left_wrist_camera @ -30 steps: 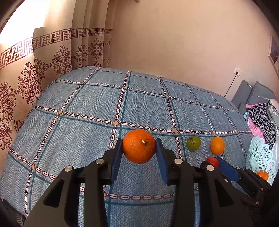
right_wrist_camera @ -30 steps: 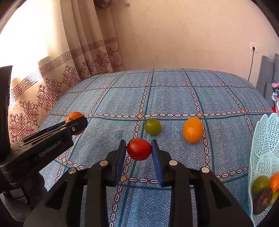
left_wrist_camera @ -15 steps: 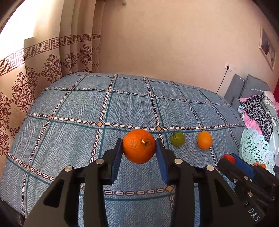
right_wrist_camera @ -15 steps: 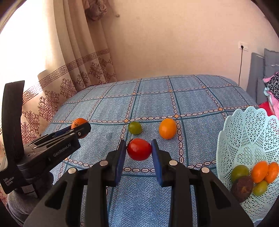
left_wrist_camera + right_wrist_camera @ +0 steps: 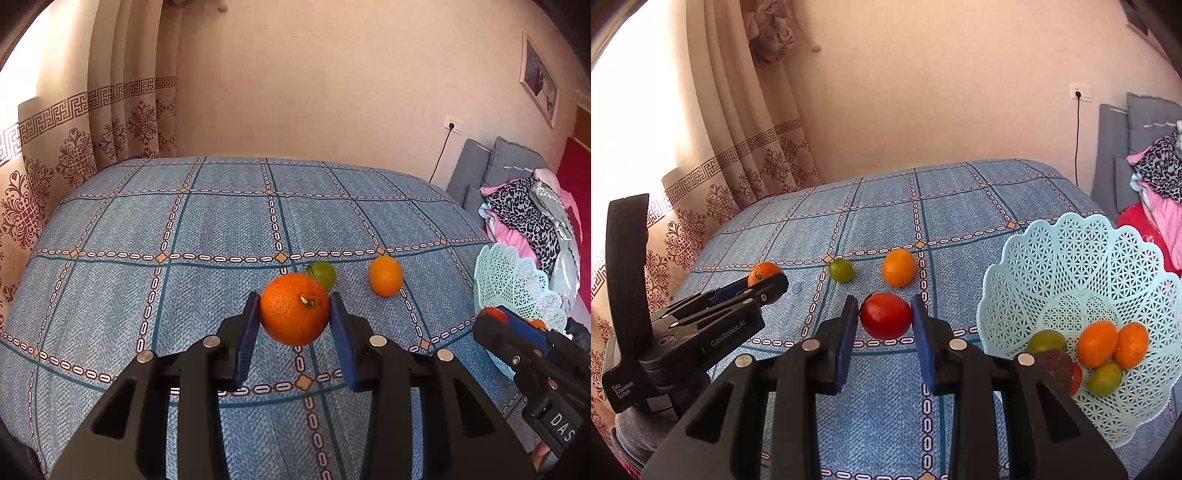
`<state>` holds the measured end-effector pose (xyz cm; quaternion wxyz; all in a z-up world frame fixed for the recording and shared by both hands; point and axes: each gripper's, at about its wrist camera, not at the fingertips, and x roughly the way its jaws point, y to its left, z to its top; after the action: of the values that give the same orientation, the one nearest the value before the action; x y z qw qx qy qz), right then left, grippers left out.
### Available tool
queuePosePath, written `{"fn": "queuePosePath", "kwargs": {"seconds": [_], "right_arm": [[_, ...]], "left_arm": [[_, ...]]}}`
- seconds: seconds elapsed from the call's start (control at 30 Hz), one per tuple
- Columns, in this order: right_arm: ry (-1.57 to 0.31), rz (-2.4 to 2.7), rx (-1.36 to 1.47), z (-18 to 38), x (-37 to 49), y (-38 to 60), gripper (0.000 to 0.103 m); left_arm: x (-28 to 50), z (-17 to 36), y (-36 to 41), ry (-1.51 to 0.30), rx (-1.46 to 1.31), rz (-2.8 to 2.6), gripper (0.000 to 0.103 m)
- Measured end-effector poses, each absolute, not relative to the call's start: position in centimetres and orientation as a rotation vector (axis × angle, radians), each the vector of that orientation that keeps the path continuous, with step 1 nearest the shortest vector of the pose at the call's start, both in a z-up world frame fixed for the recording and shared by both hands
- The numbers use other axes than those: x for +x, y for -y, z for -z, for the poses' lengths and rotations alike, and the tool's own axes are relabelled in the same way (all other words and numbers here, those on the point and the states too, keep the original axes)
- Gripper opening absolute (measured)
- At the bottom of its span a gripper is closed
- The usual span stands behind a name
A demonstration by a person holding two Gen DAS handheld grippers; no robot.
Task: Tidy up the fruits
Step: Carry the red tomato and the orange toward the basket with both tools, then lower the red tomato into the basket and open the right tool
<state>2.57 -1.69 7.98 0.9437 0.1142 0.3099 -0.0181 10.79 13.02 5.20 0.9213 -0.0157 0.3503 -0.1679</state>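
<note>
Patterned curtain (image 5: 77,147), wall socket (image 5: 453,124) (cable plugged in), clothes pile (image 5: 532,218).

Open bedspread (image 5: 221,229) left; basket (image 5: 1071,266) blocks right

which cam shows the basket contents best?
Right wrist view. The mint basket faces the camera and the fruit inside is countable. In the left wrist view only its lattice rim shows, with the right hand-held gripper in front hiding what is inside.
</note>
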Motion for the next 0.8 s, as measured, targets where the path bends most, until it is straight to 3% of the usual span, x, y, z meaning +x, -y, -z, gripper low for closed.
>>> {"fn": "queuePosePath", "kwargs": {"seconds": [0.8], "right_arm": [[-0.573, 0.221, 0.338, -8.4, -4.1, 10.2, 0.03]], "left_arm": [[7.3, -4.9, -7.9, -0.704, 0.077, 0.482, 0.039]]}}
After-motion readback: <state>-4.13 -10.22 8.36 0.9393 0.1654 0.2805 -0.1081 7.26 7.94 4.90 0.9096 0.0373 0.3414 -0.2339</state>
